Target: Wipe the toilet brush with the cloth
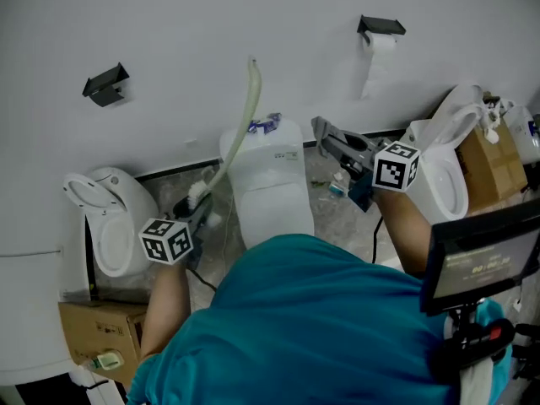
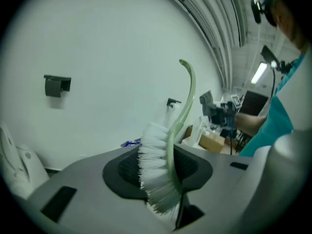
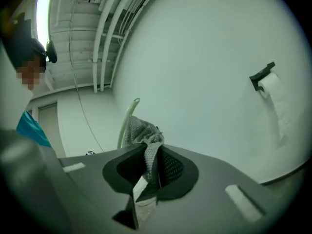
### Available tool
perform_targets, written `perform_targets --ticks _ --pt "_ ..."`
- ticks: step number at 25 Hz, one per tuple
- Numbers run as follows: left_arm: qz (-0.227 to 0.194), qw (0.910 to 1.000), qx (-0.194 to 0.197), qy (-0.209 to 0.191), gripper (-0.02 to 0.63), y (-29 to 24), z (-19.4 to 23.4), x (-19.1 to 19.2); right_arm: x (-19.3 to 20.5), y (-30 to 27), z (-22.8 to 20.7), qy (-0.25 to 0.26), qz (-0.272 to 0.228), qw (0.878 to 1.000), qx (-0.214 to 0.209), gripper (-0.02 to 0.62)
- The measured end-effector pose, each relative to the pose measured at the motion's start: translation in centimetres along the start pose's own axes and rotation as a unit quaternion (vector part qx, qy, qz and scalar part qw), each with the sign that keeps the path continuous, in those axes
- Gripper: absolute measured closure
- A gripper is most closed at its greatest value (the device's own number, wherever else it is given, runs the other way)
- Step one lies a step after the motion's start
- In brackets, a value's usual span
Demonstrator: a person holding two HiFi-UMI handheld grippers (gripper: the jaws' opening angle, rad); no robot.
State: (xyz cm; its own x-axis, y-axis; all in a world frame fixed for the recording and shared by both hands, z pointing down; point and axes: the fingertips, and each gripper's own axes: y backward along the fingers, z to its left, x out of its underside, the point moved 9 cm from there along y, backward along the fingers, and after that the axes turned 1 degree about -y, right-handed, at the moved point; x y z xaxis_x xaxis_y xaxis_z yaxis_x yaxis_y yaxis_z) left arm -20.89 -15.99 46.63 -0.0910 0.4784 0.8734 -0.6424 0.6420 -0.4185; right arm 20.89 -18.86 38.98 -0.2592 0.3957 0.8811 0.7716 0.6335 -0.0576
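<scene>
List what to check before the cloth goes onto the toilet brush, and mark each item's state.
1. Toilet brush clamped in the left hand-held gripper: ok, jaws closed at the bristle end.
2. Cloth clamped in the right hand-held gripper: ok, a grey mesh fold sticks out past the jaws.
3. Brush handle exposed for wiping: ok, it rises bare above the jaws.
4. Cloth in contact with the brush: not ok, the head view shows the two grippers well apart.
5. Dirt on the handle: cannot tell.
</scene>
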Motion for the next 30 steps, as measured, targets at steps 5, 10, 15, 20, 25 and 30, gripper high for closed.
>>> perform_targets --ticks 5,10,15,20,25,30 --pt "-0.083 0.9873 0.086 0.104 0.456 -0.1 -1.0 -0.2 1.2 -0.5 0.7 -0.029 -0.014 0.999 -0.032 0.546" --pt "-0.136 0.9678 0.149 0.15 0.456 0.4 -2.0 -1.8 1.4 -1.3 1.4 -0.034 -0.022 0.998 -0.044 0.549" --pt "-0.14 0.9656 0.162 0.148 0.456 0.4 -2.5 -2.3 1.6 -1.6 1.5 -0.035 -0.015 0.998 -0.045 0.551" --pt "-0.135 0.9674 0.156 0.147 0.456 0.7 -2.5 -2.2 1.5 -1.6 1.9 -0.018 -0.009 0.998 -0.051 0.551" --pt "-0.137 0.9669 0.155 0.149 0.456 0.8 -2.5 -2.2 1.6 -1.7 2.0 -0.013 -0.005 0.999 -0.05 0.552" --pt "-0.137 0.9663 0.16 0.148 0.456 0.8 -2.6 -2.2 1.5 -1.9 2.2 -0.007 -0.002 0.999 -0.052 0.552"
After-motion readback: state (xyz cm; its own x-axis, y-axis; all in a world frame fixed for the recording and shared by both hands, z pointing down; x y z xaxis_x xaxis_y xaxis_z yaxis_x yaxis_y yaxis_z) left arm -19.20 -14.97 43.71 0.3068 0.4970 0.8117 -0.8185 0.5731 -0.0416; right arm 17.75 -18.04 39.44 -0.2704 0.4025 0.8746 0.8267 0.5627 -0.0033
